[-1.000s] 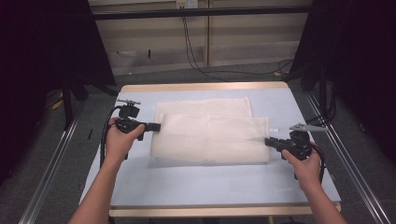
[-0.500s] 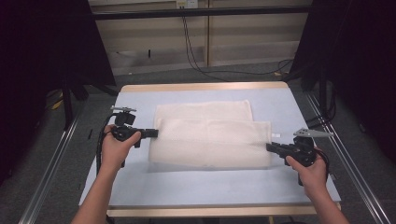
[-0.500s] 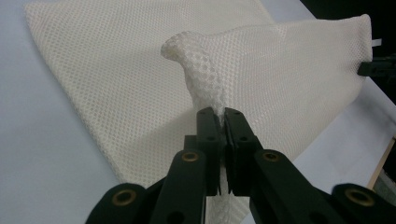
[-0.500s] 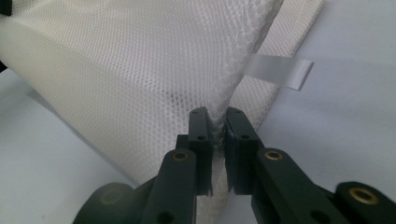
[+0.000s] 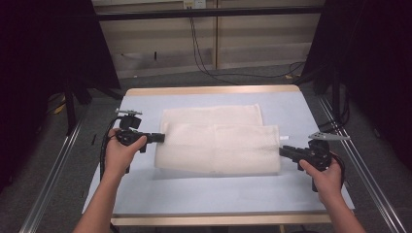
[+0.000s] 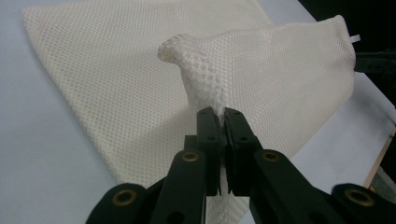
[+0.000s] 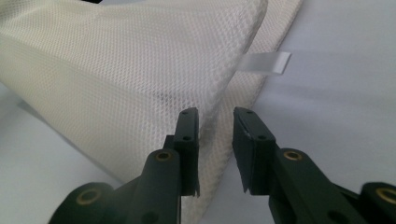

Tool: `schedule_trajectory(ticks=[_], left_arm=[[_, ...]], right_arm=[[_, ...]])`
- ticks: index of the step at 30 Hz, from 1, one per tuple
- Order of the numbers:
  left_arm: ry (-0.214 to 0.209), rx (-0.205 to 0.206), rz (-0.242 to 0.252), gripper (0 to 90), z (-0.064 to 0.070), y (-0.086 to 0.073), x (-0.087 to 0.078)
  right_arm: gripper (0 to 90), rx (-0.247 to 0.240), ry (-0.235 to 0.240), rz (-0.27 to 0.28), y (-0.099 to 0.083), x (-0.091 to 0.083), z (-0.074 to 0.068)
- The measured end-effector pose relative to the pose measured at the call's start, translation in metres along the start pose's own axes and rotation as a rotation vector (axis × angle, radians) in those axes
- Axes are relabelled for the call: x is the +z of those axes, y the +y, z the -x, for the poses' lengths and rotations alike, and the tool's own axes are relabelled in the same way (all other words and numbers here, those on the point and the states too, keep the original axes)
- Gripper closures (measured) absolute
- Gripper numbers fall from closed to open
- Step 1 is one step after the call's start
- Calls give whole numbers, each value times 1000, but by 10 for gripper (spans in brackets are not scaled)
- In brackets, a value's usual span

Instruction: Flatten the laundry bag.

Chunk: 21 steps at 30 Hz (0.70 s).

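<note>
Pale blue tabletop (image 5: 214, 194), cream waffle-weave towel (image 5: 218, 145) folded, long axis running left to right between both hands. Left gripper (image 6: 223, 116) clamped on a pinched-up tuft at the left end. Right gripper (image 7: 215, 123) spread, straddling the right edge, beside the white tag (image 7: 264, 62); closing on that edge likely next.

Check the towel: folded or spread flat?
Folded. The towel lies doubled, its upper layer short of the far edge; the left gripper is pinching one bunched corner.

I see even overhead light on the pale blue table top (image 5: 204, 194), dark surroundings, soft shadow under the cream mesh cloth (image 5: 218, 145), no glare, close jaws slightly blurred.
</note>
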<state>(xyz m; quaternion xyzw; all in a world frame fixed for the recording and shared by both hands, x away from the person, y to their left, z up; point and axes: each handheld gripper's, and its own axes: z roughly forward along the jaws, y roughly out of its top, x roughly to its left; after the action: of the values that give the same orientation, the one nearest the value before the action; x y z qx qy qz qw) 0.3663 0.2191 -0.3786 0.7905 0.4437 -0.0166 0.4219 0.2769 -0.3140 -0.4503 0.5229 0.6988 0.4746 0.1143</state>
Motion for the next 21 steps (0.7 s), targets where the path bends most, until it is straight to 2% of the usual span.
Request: schedule_trajectory(ticks=[4, 6, 9, 13, 16, 19, 21], left_arm=[[-5, -8, 6, 864, 0, -2, -1], [-5, 4, 4, 863, 0, -2, -2], [-11, 5, 6, 863, 2, -2, -3], [-21, 17, 11, 864, 4, -4, -6], [-23, 19, 15, 863, 5, -6, -8], [-25, 16, 20, 863, 4, -10, -9], [-29, 7, 23, 862, 3, -13, -9]], right_arm=[[704, 9, -27, 4, 4, 1, 5], [699, 12, -42, 10, 6, 1, 8], [697, 22, -55, -7, 7, 5, 13], [709, 9, -73, -34, 6, 12, 14], [723, 1, -65, -48, 3, 17, 14], [806, -1, -17, -51, 1, 19, 9], [842, -1, 37, -41, -1, 18, 5]])
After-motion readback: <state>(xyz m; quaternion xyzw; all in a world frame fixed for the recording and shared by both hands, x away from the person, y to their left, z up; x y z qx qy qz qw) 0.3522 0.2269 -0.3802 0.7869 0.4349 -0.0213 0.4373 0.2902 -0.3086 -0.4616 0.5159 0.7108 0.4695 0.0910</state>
